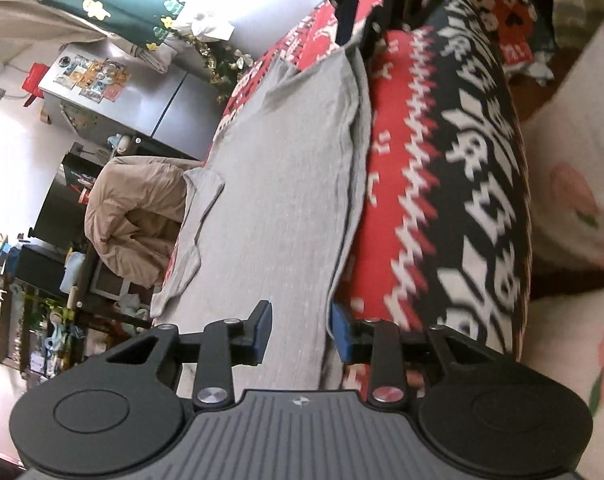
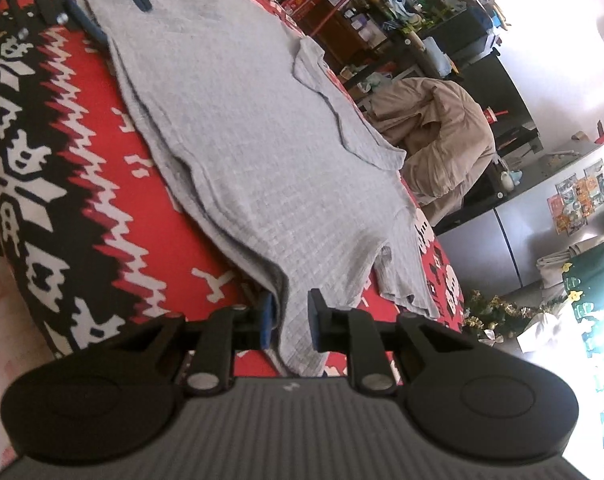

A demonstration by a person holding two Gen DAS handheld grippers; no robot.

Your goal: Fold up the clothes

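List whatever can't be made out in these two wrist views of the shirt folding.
- Left wrist view: near end of the grey shirt is hidden under the left gripper.
- Right wrist view: whether the right gripper pinches the shirt is unclear.
- Both views: the patterned cloth is motion-blurred.
- Fridge stickers are too small to read.

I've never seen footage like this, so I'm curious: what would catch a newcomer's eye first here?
First, the grey T-shirt, spread flat across the middle of a loud red, black and white patterned cover. Next, the two black grippers at opposite ends of the shirt: the right gripper with cloth between its jaws, the left gripper over the shirt's edge. Behind, a beige coat lies heaped.
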